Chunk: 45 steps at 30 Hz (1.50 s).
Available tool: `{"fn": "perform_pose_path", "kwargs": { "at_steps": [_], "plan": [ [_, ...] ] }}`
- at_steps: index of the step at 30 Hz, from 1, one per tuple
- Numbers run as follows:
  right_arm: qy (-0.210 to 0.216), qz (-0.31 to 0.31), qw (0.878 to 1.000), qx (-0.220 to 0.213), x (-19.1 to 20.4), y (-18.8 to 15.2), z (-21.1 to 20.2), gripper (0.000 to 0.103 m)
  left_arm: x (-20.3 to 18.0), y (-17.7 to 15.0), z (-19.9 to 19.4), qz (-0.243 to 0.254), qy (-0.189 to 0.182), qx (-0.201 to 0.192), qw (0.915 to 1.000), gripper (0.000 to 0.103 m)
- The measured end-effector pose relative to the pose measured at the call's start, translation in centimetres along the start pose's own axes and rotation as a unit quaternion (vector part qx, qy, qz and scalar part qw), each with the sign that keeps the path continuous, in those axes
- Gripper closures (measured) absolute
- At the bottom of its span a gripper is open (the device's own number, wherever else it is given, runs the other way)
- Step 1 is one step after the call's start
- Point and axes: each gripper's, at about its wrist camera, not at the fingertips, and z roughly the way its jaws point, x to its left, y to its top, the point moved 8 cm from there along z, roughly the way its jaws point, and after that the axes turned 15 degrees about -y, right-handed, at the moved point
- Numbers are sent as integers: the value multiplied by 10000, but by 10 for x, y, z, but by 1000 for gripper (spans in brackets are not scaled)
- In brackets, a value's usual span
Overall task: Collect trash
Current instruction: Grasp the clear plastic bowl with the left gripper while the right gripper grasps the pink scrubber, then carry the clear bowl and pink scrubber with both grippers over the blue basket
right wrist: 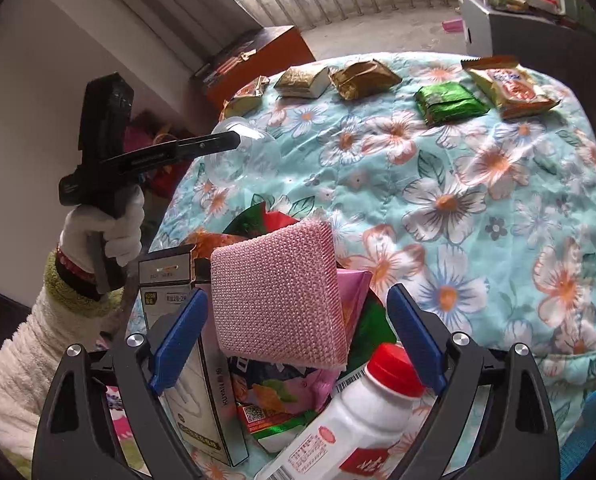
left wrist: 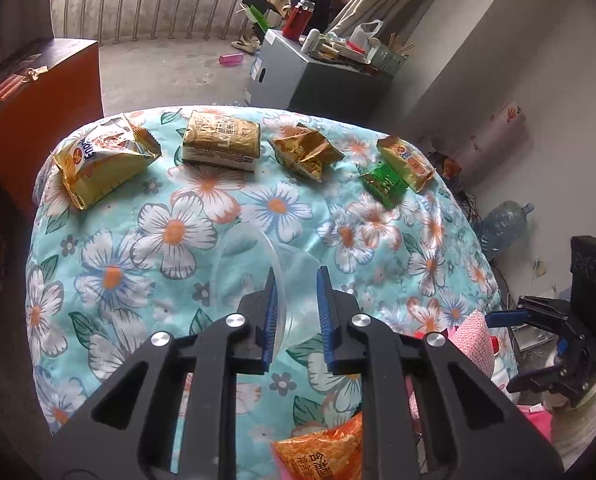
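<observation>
A clear plastic cup [left wrist: 258, 276] lies between the blue pads of my left gripper [left wrist: 296, 284], which is shut on its rim; it also shows in the right wrist view [right wrist: 246, 152]. Several snack wrappers lie in a row at the far edge of the floral quilt [left wrist: 158, 240]: a yellow bag [left wrist: 102, 160], a gold box [left wrist: 222, 140], a crumpled gold wrapper [left wrist: 305, 154], a green packet [left wrist: 385, 182] and an orange-yellow packet [left wrist: 405, 162]. My right gripper [right wrist: 294, 336] is open over a heap of trash with a pink sponge [right wrist: 282, 296] and a white bottle [right wrist: 361, 412].
An orange snack bag [left wrist: 321, 456] lies under my left gripper. A box [right wrist: 194, 360] stands in the heap. An orange cabinet [left wrist: 38, 112] is at the left, a grey box [left wrist: 309, 76] with clutter behind the bed, a water jug [left wrist: 505, 224] at the right.
</observation>
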Motion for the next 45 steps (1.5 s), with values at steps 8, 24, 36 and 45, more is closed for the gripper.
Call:
{"fn": "perform_pose_path", "kwargs": {
  "at_steps": [8, 24, 36, 45],
  "plan": [
    [-78, -265, 9991, 308, 9, -7, 22, 49, -5, -6, -13, 85, -14, -80, 9999, 99],
    [-129, 416, 9933, -1068, -5, -13, -75, 72, -49, 4, -72, 525, 4, -743, 9959, 99],
    [-4, 2099, 9437, -2555, -65, -94, -168, 73, -171, -9, -102, 1533, -389, -836, 9839, 99],
    [-39, 2844, 9096, -3028, -117, -150, -207, 73, -271, -32, -64, 2109, -918, -333, 9726, 99]
  ]
}}
